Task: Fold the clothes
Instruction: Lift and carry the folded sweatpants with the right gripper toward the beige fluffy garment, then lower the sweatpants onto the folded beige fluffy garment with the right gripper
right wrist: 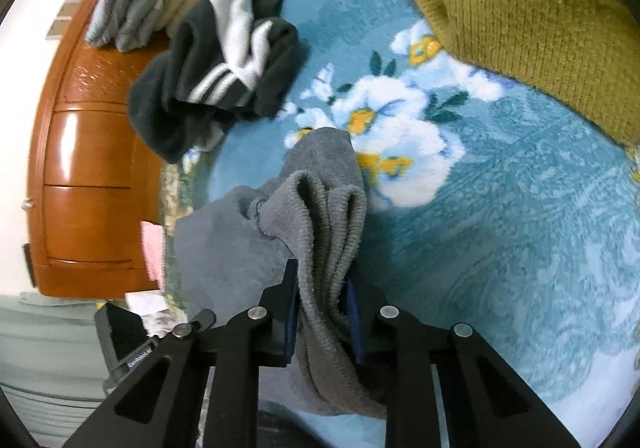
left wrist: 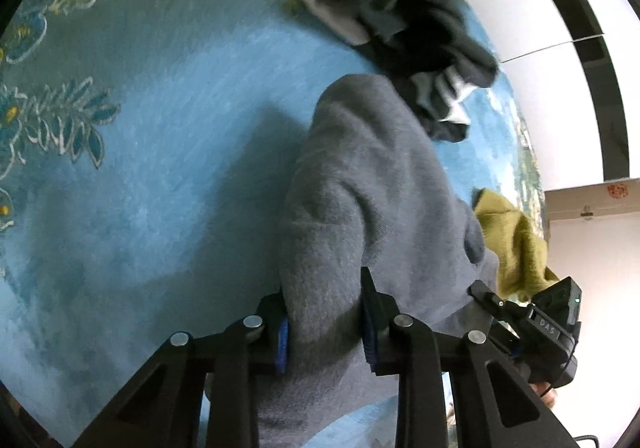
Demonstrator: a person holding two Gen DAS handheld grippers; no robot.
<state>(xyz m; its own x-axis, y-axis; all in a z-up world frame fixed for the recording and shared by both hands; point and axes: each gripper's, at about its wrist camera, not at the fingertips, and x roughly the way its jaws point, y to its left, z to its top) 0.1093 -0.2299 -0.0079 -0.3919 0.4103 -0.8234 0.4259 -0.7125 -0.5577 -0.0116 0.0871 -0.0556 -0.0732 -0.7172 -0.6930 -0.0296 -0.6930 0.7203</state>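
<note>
Sweater [left wrist: 360, 188], grey soft knit, hangs bunched above the blue flowered blanket [left wrist: 160, 168], gripped by 2 claws: left gripper [left wrist: 325, 328] clenched on its body, right gripper [right wrist: 323, 312] clenched on its ribbed hem. Mustard sweater [right wrist: 520, 8] lies near the blanket's edge.

I log a blue bed cover [right wrist: 500, 216] with white and yellow flowers and, in my left view, a teal leaf pattern. I note a glossy orange-brown wooden cabinet [right wrist: 92, 184] beside it, against a white wall [right wrist: 24, 60]. My left view adds a bright white wall [left wrist: 560, 100] crossed by a dark frame [left wrist: 600, 60].
</note>
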